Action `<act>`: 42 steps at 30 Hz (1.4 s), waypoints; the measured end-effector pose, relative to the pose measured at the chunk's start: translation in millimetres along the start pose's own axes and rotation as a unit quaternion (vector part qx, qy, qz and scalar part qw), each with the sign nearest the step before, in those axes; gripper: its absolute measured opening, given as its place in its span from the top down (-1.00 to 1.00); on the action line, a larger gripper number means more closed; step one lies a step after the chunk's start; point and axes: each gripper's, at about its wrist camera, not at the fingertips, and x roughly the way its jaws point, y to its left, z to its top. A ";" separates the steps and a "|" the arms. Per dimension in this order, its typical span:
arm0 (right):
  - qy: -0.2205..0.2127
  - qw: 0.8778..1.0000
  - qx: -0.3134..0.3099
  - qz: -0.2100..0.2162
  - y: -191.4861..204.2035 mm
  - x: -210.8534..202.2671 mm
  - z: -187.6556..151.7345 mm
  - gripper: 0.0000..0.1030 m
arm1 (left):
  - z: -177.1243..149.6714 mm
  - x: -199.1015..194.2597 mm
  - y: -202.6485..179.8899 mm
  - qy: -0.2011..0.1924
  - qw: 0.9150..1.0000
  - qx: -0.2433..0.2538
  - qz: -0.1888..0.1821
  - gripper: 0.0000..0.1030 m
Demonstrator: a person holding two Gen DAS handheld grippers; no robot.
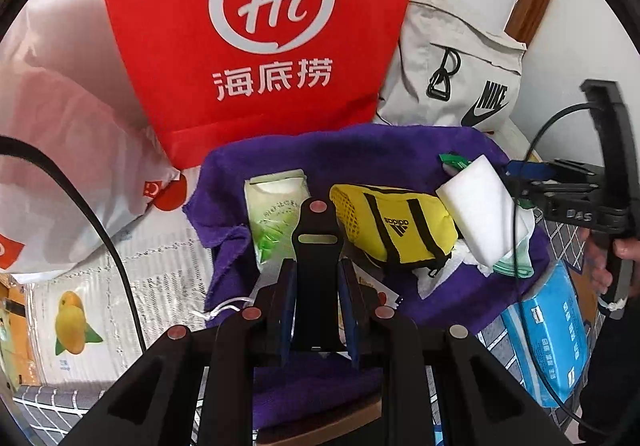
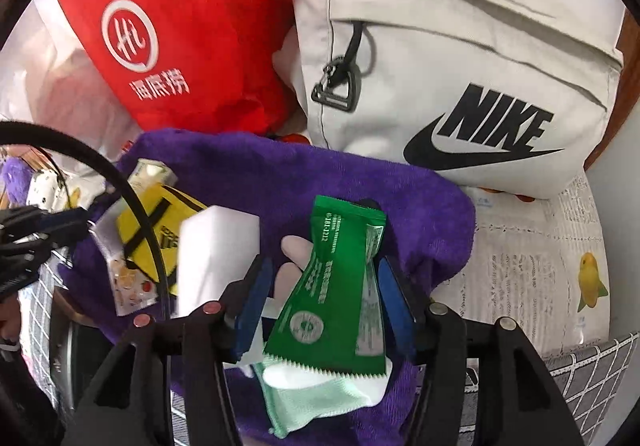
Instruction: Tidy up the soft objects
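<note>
A red Haidilao bag [image 1: 256, 34] and grey Nike bag [image 2: 460, 58] crowd the purple towel [image 2: 288, 174]; the right gripper [image 2: 320, 286] gapes around a green sachet [image 2: 332, 286], while the left gripper [image 1: 318, 286] clamps a black clip [image 1: 317, 246].

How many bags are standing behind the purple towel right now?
3: a red Haidilao bag in the middle, a grey Nike bag right, a white plastic bag left. Others may be hidden.

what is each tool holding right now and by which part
The left tool grips a flat black slotted piece by its lower end. The right tool holds nothing: it is open, with the green sachet loose between its pads.
</note>
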 end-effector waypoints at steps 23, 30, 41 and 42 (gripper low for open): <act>-0.045 0.999 0.012 0.003 17.0 -73.6 -59.8 -0.33 | 4.0 6.1 -8.4 0.032 0.999 -0.013 0.017 -0.25; -0.033 0.999 0.019 0.006 27.6 -76.5 -78.3 -0.35 | -13.1 -25.5 -22.2 0.008 0.999 -0.002 0.052 -0.58; -0.061 0.997 0.043 -0.014 46.2 -124.3 -107.7 -0.90 | -70.6 -104.6 -50.1 -0.038 0.995 -0.018 0.094 -0.86; -0.065 0.997 0.041 -0.020 48.8 -129.7 -110.6 -0.94 | -74.6 -110.5 -52.4 -0.043 0.995 -0.021 0.093 -0.87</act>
